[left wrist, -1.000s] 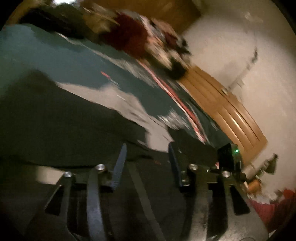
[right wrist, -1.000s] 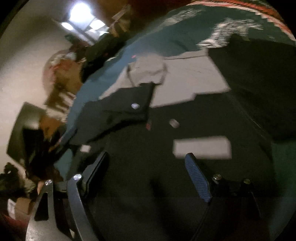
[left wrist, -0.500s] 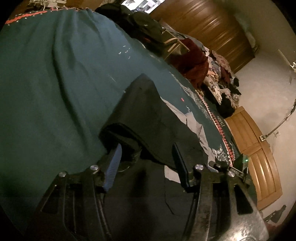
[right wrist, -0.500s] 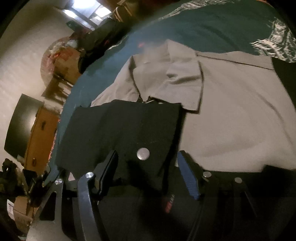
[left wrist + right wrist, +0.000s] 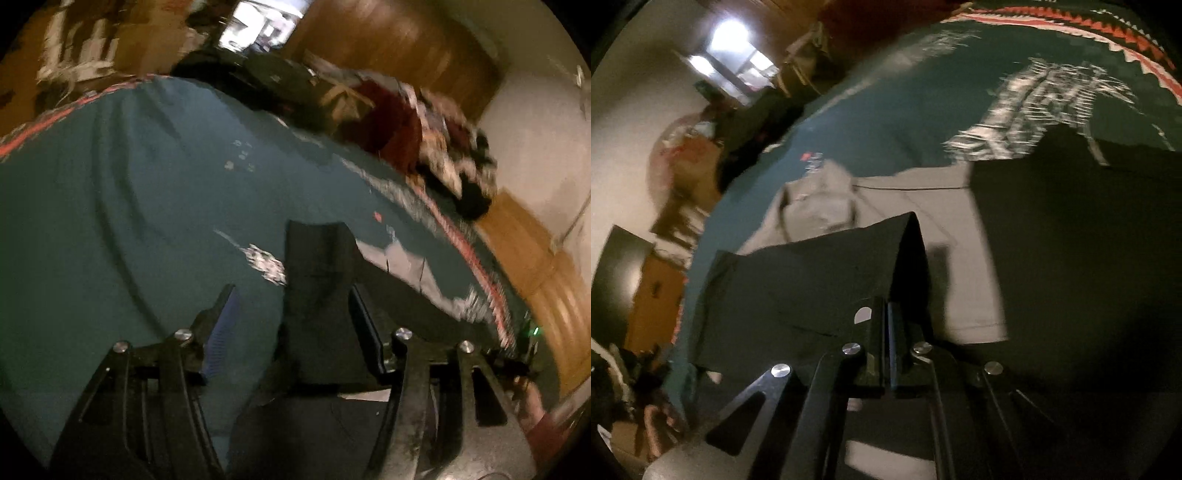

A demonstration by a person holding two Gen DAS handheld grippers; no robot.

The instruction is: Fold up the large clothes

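Note:
A large black garment (image 5: 1071, 236) lies on a teal blanket (image 5: 129, 206), over a grey shirt (image 5: 923, 206). My right gripper (image 5: 886, 306) is shut on a corner flap of the black garment (image 5: 812, 280) and holds it lifted, near a silver snap button (image 5: 863, 314). In the left wrist view my left gripper (image 5: 291, 295) is open. A black strip of the garment (image 5: 317, 291) stands up between its fingers, close to the right finger (image 5: 364, 328); the blue-padded left finger (image 5: 221, 328) is apart from it.
The blanket has a red and white patterned border (image 5: 1108, 33) and white prints (image 5: 1045, 99). A heap of clothes (image 5: 424, 136) lies at the far edge. Wooden cabinets (image 5: 535, 266) and a white wall stand behind. A bright window (image 5: 735, 62) shows beyond.
My right gripper has closed on the black flap and lifted it. My left gripper has stayed open and shifted left, so the black strip now sits between its fingers.

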